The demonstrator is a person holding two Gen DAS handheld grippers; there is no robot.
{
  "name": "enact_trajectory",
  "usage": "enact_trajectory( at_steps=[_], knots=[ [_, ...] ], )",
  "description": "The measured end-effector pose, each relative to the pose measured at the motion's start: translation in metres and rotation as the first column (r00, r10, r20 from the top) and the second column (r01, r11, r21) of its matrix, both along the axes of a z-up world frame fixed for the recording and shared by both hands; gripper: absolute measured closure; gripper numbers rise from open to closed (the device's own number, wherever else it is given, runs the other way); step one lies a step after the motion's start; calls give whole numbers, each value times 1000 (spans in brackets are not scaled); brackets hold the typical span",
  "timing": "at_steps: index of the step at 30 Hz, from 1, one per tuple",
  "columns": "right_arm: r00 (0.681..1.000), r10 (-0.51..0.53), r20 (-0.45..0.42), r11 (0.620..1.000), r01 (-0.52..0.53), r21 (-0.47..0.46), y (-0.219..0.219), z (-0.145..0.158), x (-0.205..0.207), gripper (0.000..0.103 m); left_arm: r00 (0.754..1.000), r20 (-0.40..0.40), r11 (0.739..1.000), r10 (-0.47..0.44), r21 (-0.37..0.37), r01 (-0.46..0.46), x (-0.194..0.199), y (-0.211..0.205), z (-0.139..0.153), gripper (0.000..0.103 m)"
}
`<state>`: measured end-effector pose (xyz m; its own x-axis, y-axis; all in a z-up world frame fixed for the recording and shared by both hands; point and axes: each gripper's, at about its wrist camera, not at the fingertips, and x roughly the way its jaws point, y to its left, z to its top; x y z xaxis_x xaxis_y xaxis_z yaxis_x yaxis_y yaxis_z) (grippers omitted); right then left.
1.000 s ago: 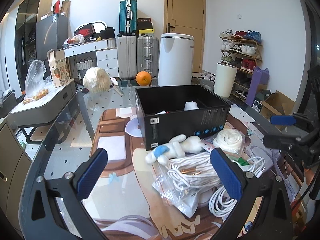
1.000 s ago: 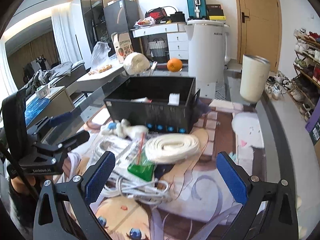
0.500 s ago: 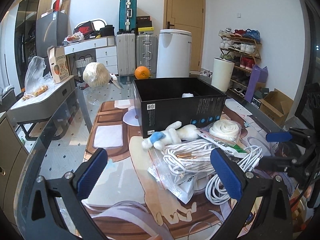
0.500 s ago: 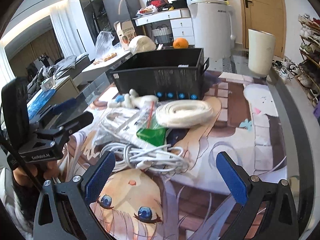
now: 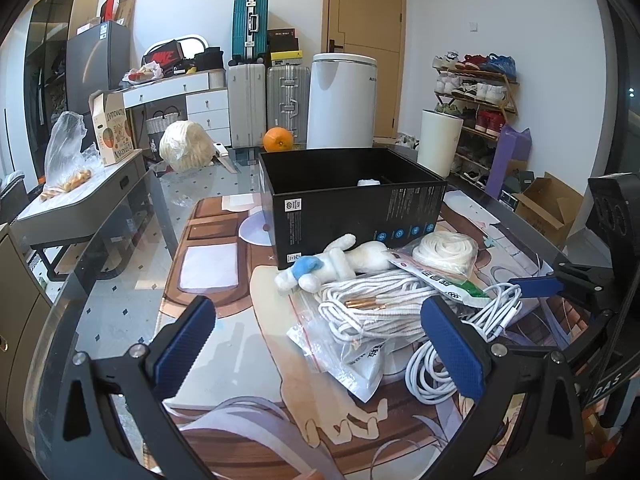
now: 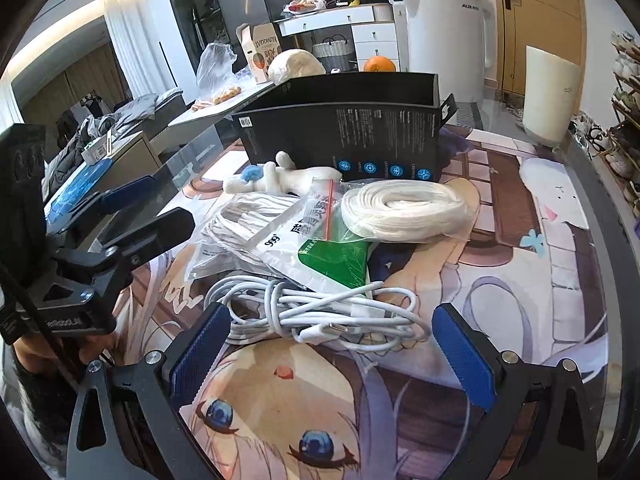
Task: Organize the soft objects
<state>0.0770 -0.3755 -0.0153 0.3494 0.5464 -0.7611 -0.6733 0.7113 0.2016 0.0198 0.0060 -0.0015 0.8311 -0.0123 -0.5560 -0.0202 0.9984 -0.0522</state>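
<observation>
A pile lies in front of a black open box: a white plush toy with a blue patch, a bagged white cord, a coil of white rope, a green-and-white pouch and a white USB cable bundle. My left gripper is open and empty, low before the bagged cord. My right gripper is open and empty, its fingers on either side of the cable bundle's near edge.
The pile rests on a printed mat on a glass table. An orange and a wrapped pale ball sit at the far end. A white bin and suitcases stand behind.
Both grippers have dropped lower and drawn closer to the pile. The right one has come in over the cable bundle. Both stay open.
</observation>
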Motion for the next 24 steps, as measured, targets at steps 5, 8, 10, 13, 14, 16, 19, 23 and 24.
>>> enact_trajectory(
  at_steps=[5,8,10,13,14,16,19,23,24],
  knots=[
    [1000,-11,-4,1000,11,-24,7,-6,5,1,1000,-2,1000,-1,-2,1,1,0,0,0],
    [1000,-18,5,999,18,-31,9,-6,5,1,1000,-3,1000,-1,-6,1,1,0,-1,0],
    [1000,-19,10,999,19,-34,10,-6,5,1,1000,-2,1000,-1,-6,1,2,0,-1,0],
    [1000,-21,15,999,22,-35,8,-6,4,5,1000,-2,1000,-1,-5,1,1,0,-1,0],
    [1000,-20,18,999,21,-34,7,-6,3,9,1000,-2,1000,-1,-6,1,1,0,-1,0],
    [1000,-21,23,999,22,-37,6,-5,3,16,1000,-3,1000,0,-6,0,1,0,-1,0],
    [1000,-20,22,999,21,-32,3,-4,3,19,1000,-3,1000,-1,-4,1,1,0,-1,0],
    [999,-30,25,999,30,-15,-3,-2,3,25,1000,-4,1000,-1,-4,1,2,0,-1,0],
    [999,-28,31,999,29,-18,-3,-2,2,26,1000,-4,1000,-2,-5,2,2,0,-1,0]
  ],
)
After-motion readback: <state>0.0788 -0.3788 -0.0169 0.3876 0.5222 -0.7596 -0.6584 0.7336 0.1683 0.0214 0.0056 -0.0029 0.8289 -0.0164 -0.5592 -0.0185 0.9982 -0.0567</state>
